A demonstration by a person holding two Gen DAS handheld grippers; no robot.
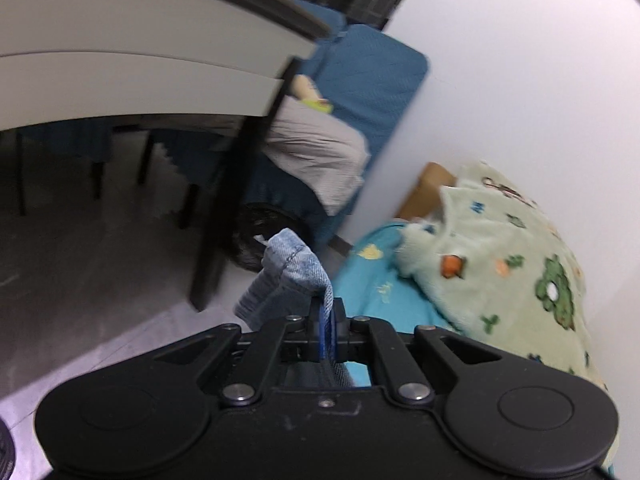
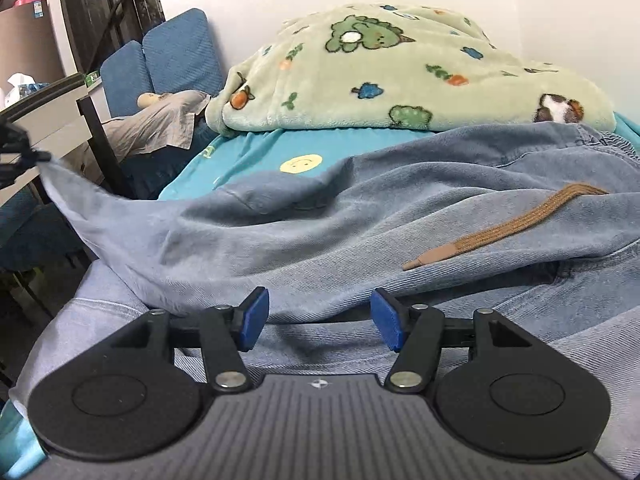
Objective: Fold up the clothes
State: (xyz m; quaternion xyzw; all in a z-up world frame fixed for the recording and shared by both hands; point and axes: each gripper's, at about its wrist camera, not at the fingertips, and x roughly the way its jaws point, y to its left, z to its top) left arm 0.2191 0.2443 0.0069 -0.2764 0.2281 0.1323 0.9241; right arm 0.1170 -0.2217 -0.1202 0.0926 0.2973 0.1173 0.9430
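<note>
1. I see one bed (image 2: pixel 248 148) with one green blanket (image 2: pixel 400 76) on it.
2. One pair of jeans (image 2: pixel 360 216) lies across the bed, with one brown cord (image 2: pixel 508 224) on top.
3. My right gripper (image 2: pixel 320 320) is wide open, low over the jeans, holding nothing.
4. My left gripper (image 1: pixel 326 320) is closed on a jeans corner (image 1: pixel 292 272), lifted beside the bed.

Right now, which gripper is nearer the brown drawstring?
Right. The right gripper sits open on the jeans, just below the drawstring. The left gripper pinches a jeans corner, lifted far off to the side.
</note>
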